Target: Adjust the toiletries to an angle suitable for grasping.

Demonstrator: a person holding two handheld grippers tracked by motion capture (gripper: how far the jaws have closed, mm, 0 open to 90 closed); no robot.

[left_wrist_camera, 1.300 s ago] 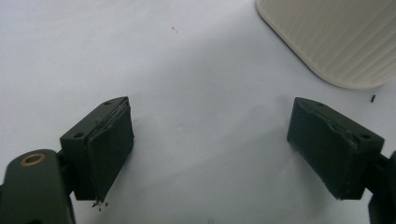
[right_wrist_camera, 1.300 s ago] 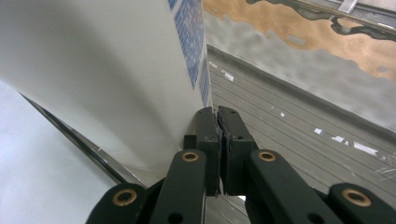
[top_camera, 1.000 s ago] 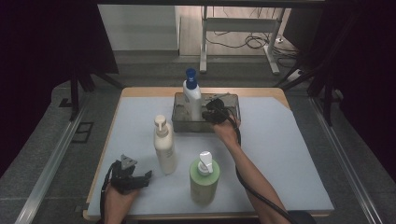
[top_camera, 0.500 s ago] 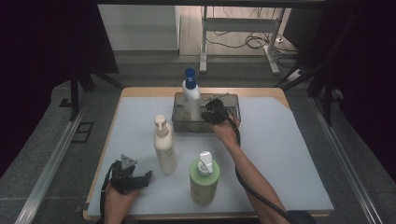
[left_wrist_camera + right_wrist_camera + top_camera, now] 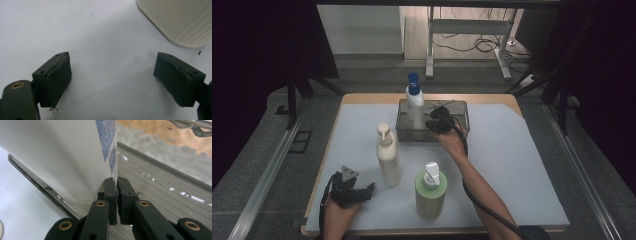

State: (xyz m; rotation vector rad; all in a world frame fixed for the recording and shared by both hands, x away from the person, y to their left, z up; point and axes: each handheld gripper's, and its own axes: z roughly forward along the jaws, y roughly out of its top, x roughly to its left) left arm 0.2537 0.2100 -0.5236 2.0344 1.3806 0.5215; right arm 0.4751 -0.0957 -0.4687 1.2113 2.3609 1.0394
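Your right gripper (image 5: 435, 121): jaws together, inside the far tray (image 5: 459, 107), beside the white bottle (image 5: 415, 107). Your left gripper (image 5: 362, 190): jaws apart, near-left, beside the cream bottle (image 5: 388, 157).

white bottle (image 5: 62, 157) cut off at top edge, cream bottle (image 5: 180, 20) cropped by frame

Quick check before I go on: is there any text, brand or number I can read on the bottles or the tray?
White bottle with blue cap, standing in the tray: blocks of blue print run down its label, too blurred to read.
Cream pump bottle: no print to be seen.
Green pump bottle: no print to be seen.
Tray: no marking to be seen.
So nothing here can be quoted.
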